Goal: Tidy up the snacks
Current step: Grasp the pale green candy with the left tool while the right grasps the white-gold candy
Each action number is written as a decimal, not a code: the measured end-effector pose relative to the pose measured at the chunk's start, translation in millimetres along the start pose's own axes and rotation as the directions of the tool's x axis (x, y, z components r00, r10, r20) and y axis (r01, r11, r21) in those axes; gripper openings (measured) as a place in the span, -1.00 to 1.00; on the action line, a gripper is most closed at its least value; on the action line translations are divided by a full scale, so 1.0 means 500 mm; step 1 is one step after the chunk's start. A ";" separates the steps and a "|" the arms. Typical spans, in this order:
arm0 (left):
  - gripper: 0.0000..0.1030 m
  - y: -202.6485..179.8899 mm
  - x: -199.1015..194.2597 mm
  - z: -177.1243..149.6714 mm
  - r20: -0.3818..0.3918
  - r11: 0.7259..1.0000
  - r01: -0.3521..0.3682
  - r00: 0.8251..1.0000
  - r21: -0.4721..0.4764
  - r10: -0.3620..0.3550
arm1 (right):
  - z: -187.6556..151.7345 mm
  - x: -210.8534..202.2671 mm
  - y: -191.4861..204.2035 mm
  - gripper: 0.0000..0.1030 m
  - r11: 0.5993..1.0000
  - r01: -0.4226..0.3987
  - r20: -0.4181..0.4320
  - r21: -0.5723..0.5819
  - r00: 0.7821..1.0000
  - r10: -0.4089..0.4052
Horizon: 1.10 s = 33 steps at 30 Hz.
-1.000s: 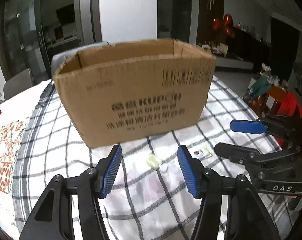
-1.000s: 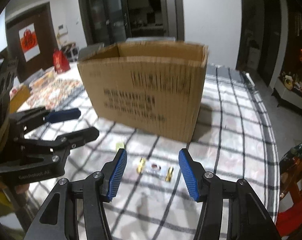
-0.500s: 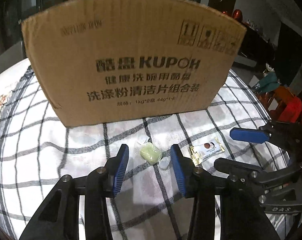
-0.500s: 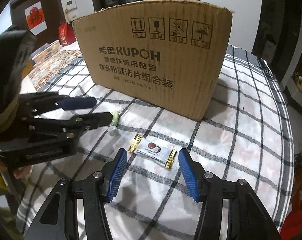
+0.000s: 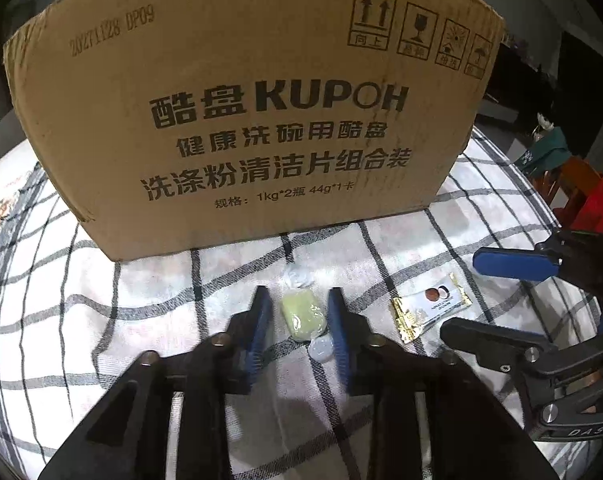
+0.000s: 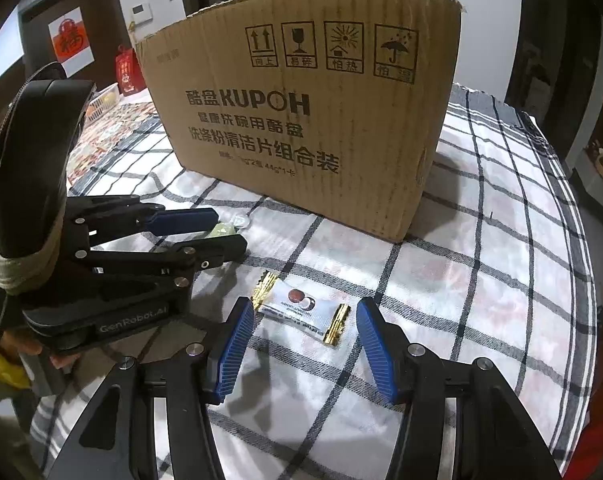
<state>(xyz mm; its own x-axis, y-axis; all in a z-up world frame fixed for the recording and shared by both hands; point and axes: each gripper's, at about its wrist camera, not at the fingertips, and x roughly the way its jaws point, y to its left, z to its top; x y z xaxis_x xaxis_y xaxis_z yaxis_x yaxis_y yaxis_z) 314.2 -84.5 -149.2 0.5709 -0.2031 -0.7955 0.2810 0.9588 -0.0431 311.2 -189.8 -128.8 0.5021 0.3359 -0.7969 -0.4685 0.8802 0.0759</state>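
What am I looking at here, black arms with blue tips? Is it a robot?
No robot: a person holds tongs in each hand, each with a camera looking forward along them. One picture comes from the left tongs, the other from the right tongs. On the checked cloth stands a cardboard box, with two sweets before it. The left tongs are shut on the green sweet; the right tongs are open around the white wrapped sweet, not gripping it.

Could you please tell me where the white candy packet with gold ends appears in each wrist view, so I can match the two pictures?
Left wrist: the white candy packet lies right of centre on the checked cloth, right of the green candy.
Right wrist: the packet lies at centre, between the right gripper fingers.
Shared landmark: the cardboard box behind it.
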 end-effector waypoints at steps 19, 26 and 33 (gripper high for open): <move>-0.65 -0.026 -0.055 -0.015 -0.010 0.995 0.089 0.996 -0.035 -0.089 | 0.016 0.030 0.011 0.06 0.966 -0.087 -0.057 -0.242 0.995 0.076; -0.65 -0.028 -0.048 -0.014 -0.015 0.994 0.097 0.995 -0.050 -0.098 | 0.021 0.054 0.014 -0.05 0.951 -0.119 -0.091 -0.287 0.991 0.096; -0.65 -0.009 -0.053 -0.014 -0.012 0.993 0.092 0.996 -0.070 -0.093 | 0.031 0.057 0.008 -0.54 0.965 -0.125 -0.089 -0.231 0.990 0.107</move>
<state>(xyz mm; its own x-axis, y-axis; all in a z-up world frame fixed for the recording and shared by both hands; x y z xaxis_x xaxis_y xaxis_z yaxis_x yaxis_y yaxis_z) 292.3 -82.0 -131.9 0.5333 -0.2893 -0.7949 0.2776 0.9475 -0.1586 335.1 -171.5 -141.9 0.3823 0.3972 -0.8343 -0.6826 0.7300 0.0348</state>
